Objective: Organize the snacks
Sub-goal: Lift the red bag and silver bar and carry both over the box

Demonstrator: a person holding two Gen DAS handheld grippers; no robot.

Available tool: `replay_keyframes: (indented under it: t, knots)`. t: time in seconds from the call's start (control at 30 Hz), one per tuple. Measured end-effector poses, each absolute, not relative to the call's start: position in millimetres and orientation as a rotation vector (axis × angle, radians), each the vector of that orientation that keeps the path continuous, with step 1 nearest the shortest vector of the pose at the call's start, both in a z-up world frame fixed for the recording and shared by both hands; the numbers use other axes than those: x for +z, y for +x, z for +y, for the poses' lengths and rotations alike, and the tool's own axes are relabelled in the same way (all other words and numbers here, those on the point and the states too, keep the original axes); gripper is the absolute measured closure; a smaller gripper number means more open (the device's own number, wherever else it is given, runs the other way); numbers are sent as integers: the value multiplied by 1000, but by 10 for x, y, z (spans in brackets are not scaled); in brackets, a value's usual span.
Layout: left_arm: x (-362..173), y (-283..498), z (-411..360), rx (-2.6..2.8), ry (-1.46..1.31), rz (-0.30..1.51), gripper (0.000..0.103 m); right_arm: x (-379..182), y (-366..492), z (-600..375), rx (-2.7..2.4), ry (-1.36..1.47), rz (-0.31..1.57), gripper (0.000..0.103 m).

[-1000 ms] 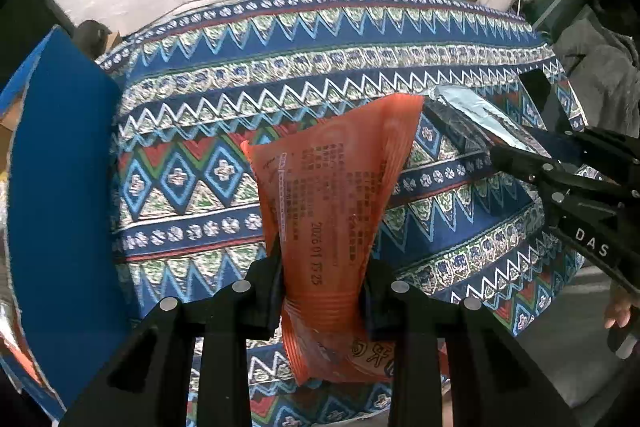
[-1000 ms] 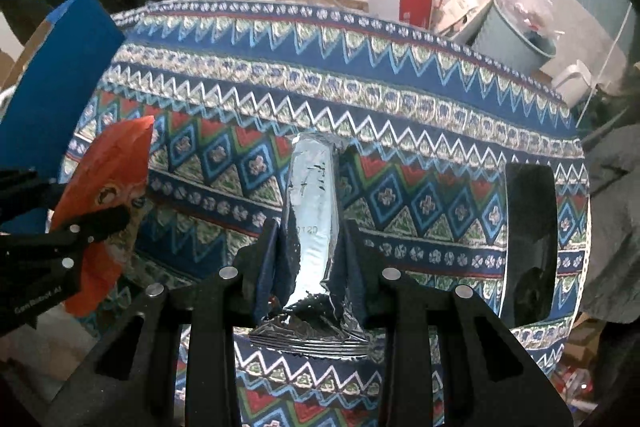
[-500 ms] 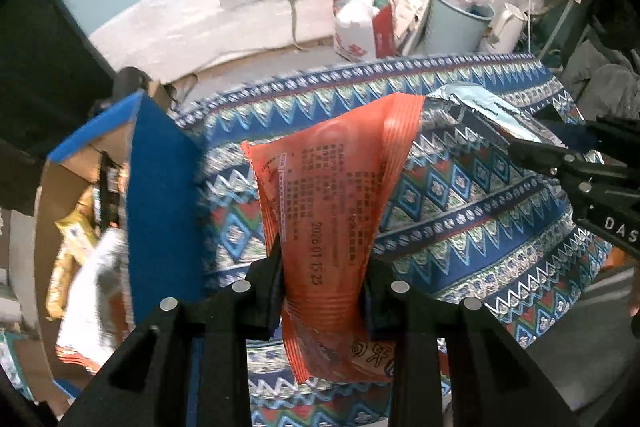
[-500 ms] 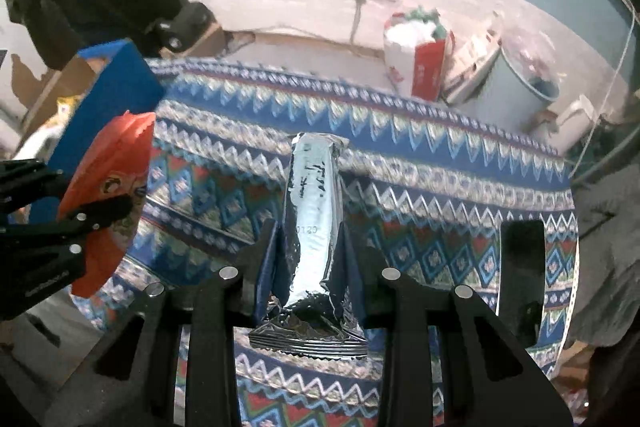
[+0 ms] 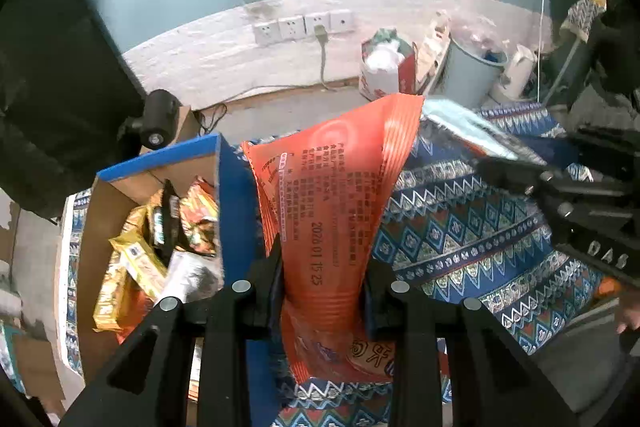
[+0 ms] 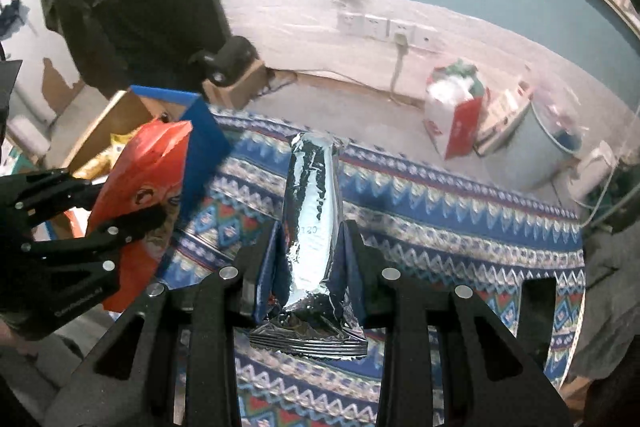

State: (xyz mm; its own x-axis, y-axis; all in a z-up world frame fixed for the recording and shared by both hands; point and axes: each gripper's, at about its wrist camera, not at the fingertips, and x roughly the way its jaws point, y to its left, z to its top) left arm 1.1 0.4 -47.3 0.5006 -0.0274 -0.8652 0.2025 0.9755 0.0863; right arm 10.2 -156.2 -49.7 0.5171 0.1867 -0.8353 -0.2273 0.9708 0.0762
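My left gripper (image 5: 322, 267) is shut on an orange snack packet (image 5: 332, 195), which stands upright between its pads above the patterned cloth. The right wrist view shows the same packet (image 6: 144, 179) and left gripper (image 6: 132, 223) at the left, beside the box. My right gripper (image 6: 310, 247) is shut on a silver foil packet (image 6: 312, 203), held upright over the cloth; in the left wrist view that packet (image 5: 468, 131) shows at the right. A blue-edged cardboard box (image 5: 180, 153) at the left holds several snack packets (image 5: 160, 227).
The table carries a blue, red and white patterned cloth (image 5: 460, 227). A dark phone-like slab (image 6: 536, 303) lies on it at the right. Beyond the table stand a red-and-white bag (image 6: 452, 115), a pale bin (image 6: 532, 155) and wall sockets (image 5: 304, 25).
Both grippers have risen with their packets and tilted up, so more wall and floor shows. The open snack box has come into view at the left.
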Motion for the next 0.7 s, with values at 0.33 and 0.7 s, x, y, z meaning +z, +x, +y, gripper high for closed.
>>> replay_keyframes:
  t: [0.33,0.7]
  knots:
    - [-220,9,528,-90,103,992,72,-426,277,-1047,316,-79,984,73]
    - [-130,-57,1206,3,52,966,72,-416,522,-330,409,-113,979,73]
